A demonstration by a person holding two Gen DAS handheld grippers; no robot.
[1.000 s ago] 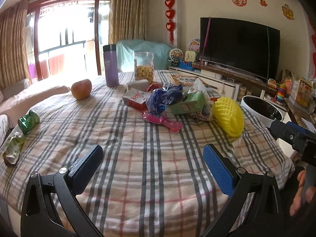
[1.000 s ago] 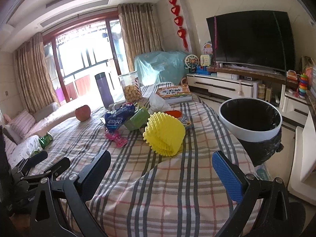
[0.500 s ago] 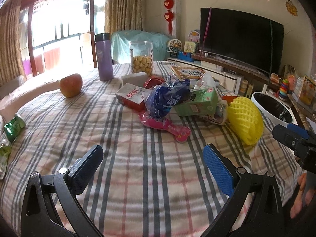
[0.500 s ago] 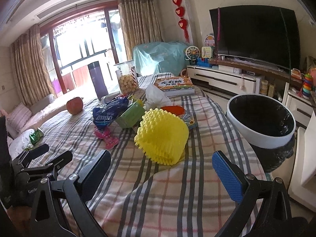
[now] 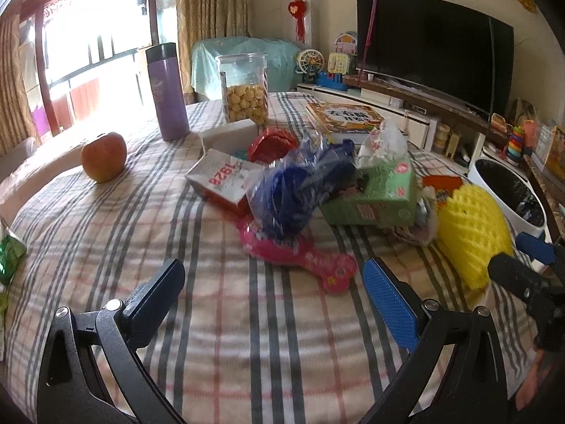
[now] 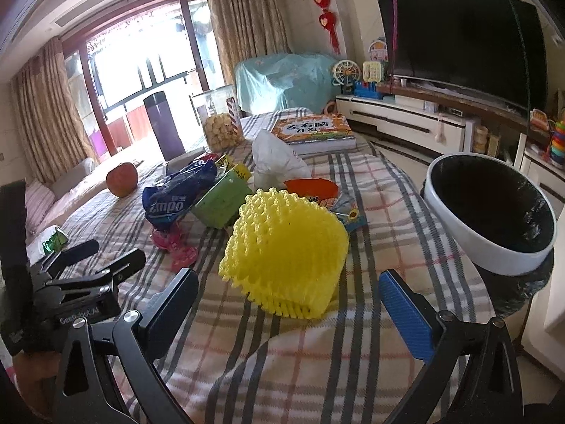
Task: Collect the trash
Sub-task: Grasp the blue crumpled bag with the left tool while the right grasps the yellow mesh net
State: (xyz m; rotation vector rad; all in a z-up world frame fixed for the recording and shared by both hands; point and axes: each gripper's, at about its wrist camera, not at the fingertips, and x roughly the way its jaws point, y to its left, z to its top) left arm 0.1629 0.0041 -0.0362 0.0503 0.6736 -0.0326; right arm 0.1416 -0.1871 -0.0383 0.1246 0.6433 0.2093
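A pile of trash lies mid-table: a pink wrapper [image 5: 300, 258], a blue snack bag [image 5: 300, 183], a green carton [image 5: 381, 194], a red-and-white box [image 5: 222, 180] and a yellow foam net [image 6: 286, 251]. My left gripper [image 5: 272, 304] is open and empty, just short of the pink wrapper. My right gripper [image 6: 289, 314] is open and empty, its jaws either side of the near end of the yellow foam net, which also shows in the left wrist view [image 5: 473, 233]. A white bin with a black liner [image 6: 491, 251] stands beside the table's right edge.
An apple [image 5: 104, 157], a purple flask [image 5: 167, 92], a cookie jar [image 5: 245, 88] and a book [image 5: 344, 118] stand on the plaid tablecloth [image 5: 212, 318]. A green wrapper [image 5: 9, 256] lies at the left edge. A TV [image 6: 466, 46] is on the right.
Both grippers have moved forward over the table. The trash pile is closer to the left gripper, and the yellow foam net is now between the right gripper's jaws.
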